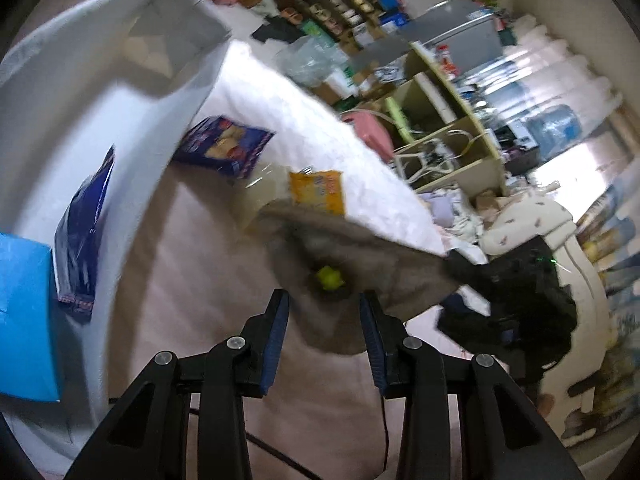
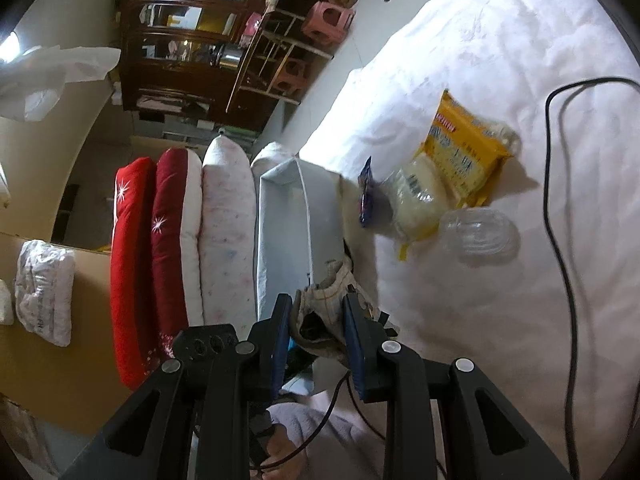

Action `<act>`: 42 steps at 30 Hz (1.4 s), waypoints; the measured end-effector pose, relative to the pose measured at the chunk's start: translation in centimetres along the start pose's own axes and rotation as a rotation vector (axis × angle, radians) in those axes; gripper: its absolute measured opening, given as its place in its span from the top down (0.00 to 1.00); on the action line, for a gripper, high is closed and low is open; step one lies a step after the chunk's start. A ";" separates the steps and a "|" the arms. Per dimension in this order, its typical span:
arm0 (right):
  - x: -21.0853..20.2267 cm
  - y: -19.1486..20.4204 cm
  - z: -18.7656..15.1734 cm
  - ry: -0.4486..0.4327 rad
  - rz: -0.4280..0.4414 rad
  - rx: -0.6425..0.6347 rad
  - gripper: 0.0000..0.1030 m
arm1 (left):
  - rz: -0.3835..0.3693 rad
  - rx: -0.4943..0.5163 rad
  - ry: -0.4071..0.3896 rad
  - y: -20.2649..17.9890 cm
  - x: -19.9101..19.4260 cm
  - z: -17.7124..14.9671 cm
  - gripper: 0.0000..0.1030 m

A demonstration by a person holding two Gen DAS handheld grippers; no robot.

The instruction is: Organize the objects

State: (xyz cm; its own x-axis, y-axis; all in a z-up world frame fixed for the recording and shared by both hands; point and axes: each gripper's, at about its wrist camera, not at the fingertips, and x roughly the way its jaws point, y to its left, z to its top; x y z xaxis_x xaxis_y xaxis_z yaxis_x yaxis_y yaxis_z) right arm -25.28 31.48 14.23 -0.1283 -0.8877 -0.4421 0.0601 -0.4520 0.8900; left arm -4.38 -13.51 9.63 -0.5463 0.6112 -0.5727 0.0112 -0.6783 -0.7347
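The right gripper (image 2: 316,312) has its fingers clenched on a crumpled cloth (image 2: 326,300), a pale piece with thin stripes, bunched between the two blue pads. It is held above the near end of a long white box (image 2: 280,220) that stands on the bed (image 2: 500,40), beside a row of red and white pillows (image 2: 168,240). Further out on the white cover lie a yellow packet (image 2: 460,152), a clear bag of something pale (image 2: 416,200), a small blue wrapper (image 2: 366,192) and a clear plastic lid or cup (image 2: 480,232). A black cable (image 2: 560,200) curves across the cover.

In the left wrist view the picture is blurred. The left gripper (image 1: 324,300) has its fingers part-way apart with grey-brown cloth (image 1: 360,260) sagging between them; whether the pads press it I cannot tell. The other gripper, black, holds the far end of that cloth. A blue packet (image 1: 224,146) lies beyond on the bed.
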 end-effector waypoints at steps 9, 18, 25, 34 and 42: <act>1.9 -0.1 -0.7 0.037 -0.025 -0.010 0.76 | 0.069 0.088 -0.025 -1.4 -0.3 -0.3 0.62; 2.4 1.6 -0.8 0.015 -0.035 -0.042 0.76 | 0.084 0.082 -0.089 -1.2 -1.5 0.3 0.62; 4.9 4.2 -1.3 0.032 -0.096 -0.114 0.76 | 0.132 0.140 -0.176 -2.2 -3.3 0.6 0.63; 6.2 7.5 -1.6 0.015 -0.053 -0.152 0.76 | 0.104 0.143 -0.252 -1.8 -5.6 1.2 0.66; 5.8 10.6 -1.0 -0.054 -0.133 -0.230 0.82 | 0.101 0.143 -0.290 -1.5 -6.9 1.8 0.66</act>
State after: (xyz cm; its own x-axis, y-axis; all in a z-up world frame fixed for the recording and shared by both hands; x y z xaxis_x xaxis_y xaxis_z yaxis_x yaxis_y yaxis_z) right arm -24.45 21.45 20.97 -0.2022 -0.8159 -0.5416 0.2620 -0.5780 0.7729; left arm -2.17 -17.46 15.34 -0.7644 0.4105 -0.4973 -0.0289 -0.7922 -0.6096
